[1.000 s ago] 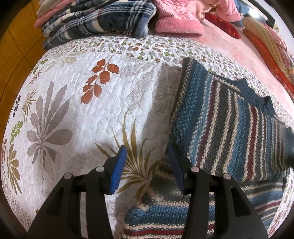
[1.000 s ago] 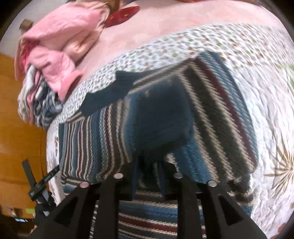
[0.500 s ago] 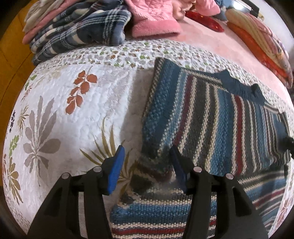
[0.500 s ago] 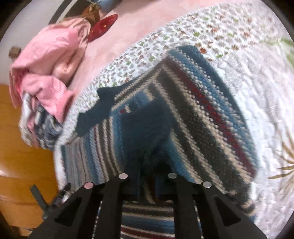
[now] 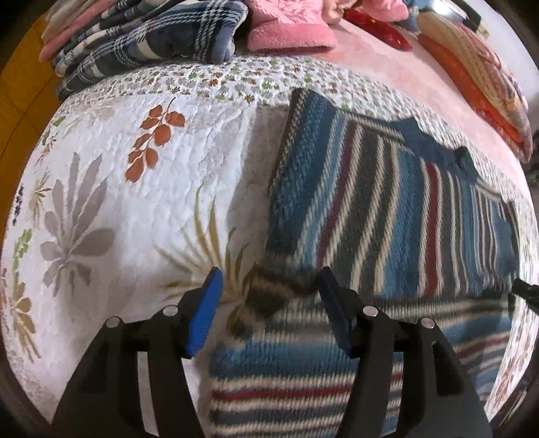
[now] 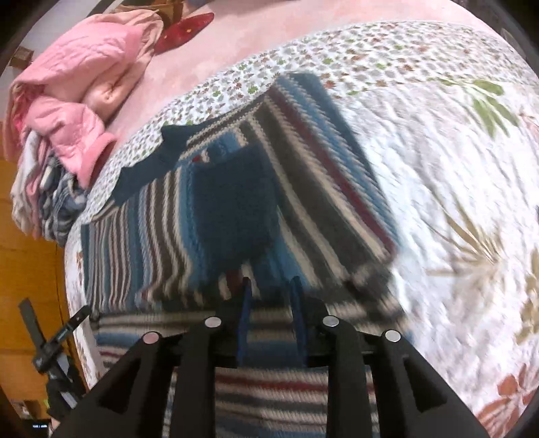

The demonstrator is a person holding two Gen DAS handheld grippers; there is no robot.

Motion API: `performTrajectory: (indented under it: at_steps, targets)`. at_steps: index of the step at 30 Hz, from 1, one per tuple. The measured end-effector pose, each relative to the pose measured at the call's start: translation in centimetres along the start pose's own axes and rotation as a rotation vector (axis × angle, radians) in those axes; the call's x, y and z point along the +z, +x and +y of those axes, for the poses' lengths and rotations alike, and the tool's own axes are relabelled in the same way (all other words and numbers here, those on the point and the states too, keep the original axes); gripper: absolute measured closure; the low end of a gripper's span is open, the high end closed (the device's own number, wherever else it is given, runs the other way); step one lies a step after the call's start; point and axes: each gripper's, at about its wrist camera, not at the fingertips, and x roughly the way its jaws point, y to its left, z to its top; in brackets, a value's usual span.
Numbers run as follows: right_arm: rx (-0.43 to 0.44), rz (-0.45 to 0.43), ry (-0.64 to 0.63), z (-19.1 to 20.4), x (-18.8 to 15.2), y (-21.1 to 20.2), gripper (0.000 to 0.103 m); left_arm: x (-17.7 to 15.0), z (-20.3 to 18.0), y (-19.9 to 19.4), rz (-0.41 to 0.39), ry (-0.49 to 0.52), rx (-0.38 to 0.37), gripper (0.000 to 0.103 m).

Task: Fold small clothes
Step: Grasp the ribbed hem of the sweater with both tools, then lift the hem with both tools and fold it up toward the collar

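Observation:
A knitted sweater (image 5: 387, 219) with blue, grey, white and red stripes lies flat on the quilted bed cover, its dark blue collar (image 5: 434, 141) at the far side. My left gripper (image 5: 269, 303) is open just above the sweater's left edge, with a crumpled bit of striped knit (image 5: 269, 296) lying between its blue pads (image 5: 205, 313). In the right wrist view a sleeve with a dark blue cuff (image 6: 232, 209) lies folded across the sweater's body (image 6: 323, 188). Close over the lower part of the sweater, my right gripper (image 6: 269, 303) has its fingers a narrow gap apart and nothing clamped.
The white quilt (image 5: 118, 219) with leaf prints spreads left of the sweater. Folded plaid blankets (image 5: 145, 40) and a pink garment (image 5: 289, 30) are stacked at the far edge. Orange and striped cushions (image 5: 478, 67) lie far right. A pink jacket (image 6: 74, 87) sits far left in the right view.
The right gripper has let go of the dark blue sleeve, which now lies on the sweater's body. The left gripper stayed open and edged closer to the sweater's left edge.

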Motion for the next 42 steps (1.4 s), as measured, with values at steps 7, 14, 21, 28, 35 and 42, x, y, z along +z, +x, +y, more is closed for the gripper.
performTrajectory:
  at_steps: [7, 14, 21, 28, 35, 42]
  targets:
    - [0.002, 0.016, -0.076, 0.5, -7.0, -5.5, 0.058, -5.2, 1.6, -4.2, 0.082, -0.023, -0.026, 0.035]
    - [-0.096, 0.008, -0.212, 0.3, -16.6, -7.5, 0.041, -14.1, 2.9, -7.2, 0.149, -0.024, -0.025, 0.031]
    - [-0.085, 0.069, -0.157, -3.1, -23.3, -7.4, 0.041, -21.1, 3.0, -7.2, 0.21, -0.044, -0.061, 0.031]
    - [-0.077, 0.13, -0.092, -4.3, -26.7, -6.3, 0.041, -25.4, 2.4, -5.4, 0.287, -0.033, -0.057, 0.031]
    - [-0.084, 0.205, -0.039, -5.0, -27.7, -4.2, 0.041, -25.4, 2.3, -3.6, 0.318, -0.019, -0.046, 0.031]
    - [-0.092, 0.203, -0.069, -4.1, -27.9, -3.6, 0.059, -25.5, 1.3, -2.8, 0.337, -0.017, -0.122, 0.045]
